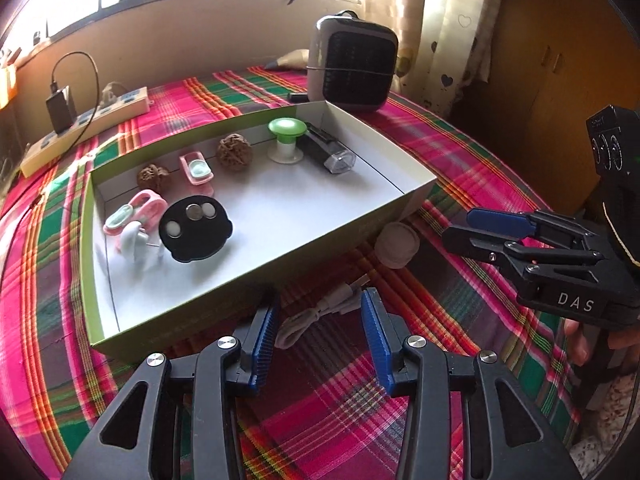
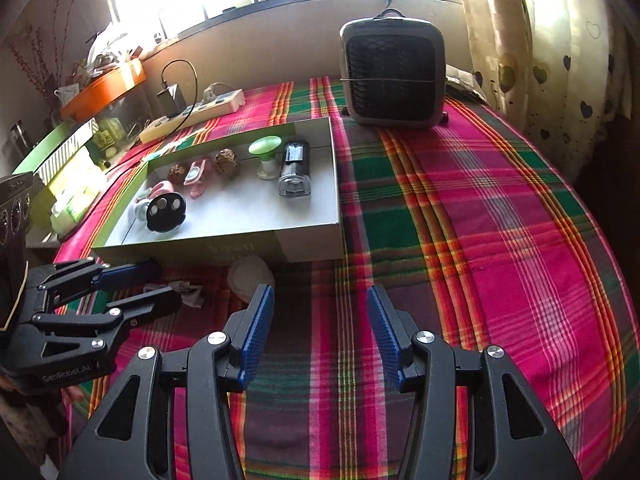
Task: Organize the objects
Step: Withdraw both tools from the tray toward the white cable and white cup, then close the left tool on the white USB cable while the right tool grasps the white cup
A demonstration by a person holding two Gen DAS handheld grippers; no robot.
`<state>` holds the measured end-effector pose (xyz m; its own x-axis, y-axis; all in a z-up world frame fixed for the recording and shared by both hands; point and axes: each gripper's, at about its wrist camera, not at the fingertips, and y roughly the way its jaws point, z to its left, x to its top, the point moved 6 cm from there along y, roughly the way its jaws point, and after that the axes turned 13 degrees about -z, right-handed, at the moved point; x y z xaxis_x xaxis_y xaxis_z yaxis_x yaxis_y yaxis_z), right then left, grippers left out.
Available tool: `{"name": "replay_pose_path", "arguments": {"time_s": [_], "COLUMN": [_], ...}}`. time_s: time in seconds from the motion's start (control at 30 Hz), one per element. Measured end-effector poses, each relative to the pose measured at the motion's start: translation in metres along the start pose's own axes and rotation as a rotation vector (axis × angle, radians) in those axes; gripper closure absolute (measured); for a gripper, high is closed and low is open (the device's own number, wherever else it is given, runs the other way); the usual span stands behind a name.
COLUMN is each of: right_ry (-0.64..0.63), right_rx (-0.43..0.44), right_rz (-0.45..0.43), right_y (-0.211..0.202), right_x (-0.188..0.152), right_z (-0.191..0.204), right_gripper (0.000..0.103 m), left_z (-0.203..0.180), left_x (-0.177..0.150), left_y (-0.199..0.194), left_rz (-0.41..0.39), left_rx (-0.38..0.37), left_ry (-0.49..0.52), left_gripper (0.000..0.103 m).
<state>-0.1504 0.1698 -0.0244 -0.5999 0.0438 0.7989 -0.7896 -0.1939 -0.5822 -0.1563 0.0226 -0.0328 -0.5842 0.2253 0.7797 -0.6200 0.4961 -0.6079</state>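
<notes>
Here, in the left wrist view, a shallow cardboard box [image 1: 416,196] sits on a bright plaid cloth [image 1: 340,408]. Inside it lie small items: a black round disc [image 1: 195,229] near the left, pink clips, two walnuts, a green-topped spool [image 1: 286,139] and a black lighter-like device [image 1: 325,150] at the far side. Just outside the box's near wall lies a white coiled cable [image 1: 320,314], directly between the tips of the left gripper [image 1: 320,344], whose jaws stand wide and hold nothing. To the right of the cable, touching the box's near corner, rests a pale round puff [image 1: 397,245]. The right gripper [image 1: 476,228] reaches in from the right, pointing at that puff, jaws parted and empty. A small heater [image 1: 354,68] stands beyond the box.

In the right wrist view, the same box [image 2: 240,246] appears on the left, the heater [image 2: 394,76] far behind it. The right gripper [image 2: 320,328] is open over bare cloth, with the puff [image 2: 250,276] just beyond its left finger. The left gripper [image 2: 136,288] enters from the left, empty, above the cable [image 2: 188,292].

The step in hand looks like collecting the two loose items. To do it well, lower the left jaws squarely over the cable's bundled middle so no loop slips free, and shift the right gripper leftward to centre the puff before closing gently.
</notes>
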Motion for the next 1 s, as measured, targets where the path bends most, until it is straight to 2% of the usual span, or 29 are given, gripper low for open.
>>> {"name": "replay_pose_path", "arguments": {"time_s": [0.2, 0.4, 0.6, 0.7, 0.83, 0.93, 1.0], "right_ry": [0.01, -0.012, -0.032, -0.049, -0.079, -0.081, -0.089], "right_rx": [-0.005, 0.012, 0.032, 0.056, 0.087, 0.096, 0.104], "right_rz": [0.002, 0.009, 0.01, 0.021, 0.023, 0.033, 0.037], "right_y": [-0.002, 0.003, 0.008, 0.013, 0.015, 0.018, 0.019], "right_x": [-0.002, -0.001, 0.002, 0.002, 0.003, 0.001, 0.0], "right_z": [0.0, 0.007, 0.011, 0.016, 0.024, 0.026, 0.029], "right_gripper": [0.053, 0.053, 0.053, 0.053, 0.053, 0.053, 0.053], "left_z": [-0.004, -0.009, -0.007, -0.006, -0.011, -0.009, -0.007], "left_x": [-0.002, -0.005, -0.005, -0.002, -0.002, -0.002, -0.002], "left_y": [0.002, 0.001, 0.001, 0.005, 0.007, 0.007, 0.005], "left_rz": [0.004, -0.007, -0.016, -0.019, -0.016, -0.014, -0.015], "left_rx": [-0.021, -0.005, 0.04, 0.047, 0.072, 0.104, 0.107], "left_ry": [0.021, 0.025, 0.012, -0.003, 0.042, 0.049, 0.032], "left_gripper": [0.063, 0.063, 0.079, 0.079, 0.079, 0.089, 0.09]}}
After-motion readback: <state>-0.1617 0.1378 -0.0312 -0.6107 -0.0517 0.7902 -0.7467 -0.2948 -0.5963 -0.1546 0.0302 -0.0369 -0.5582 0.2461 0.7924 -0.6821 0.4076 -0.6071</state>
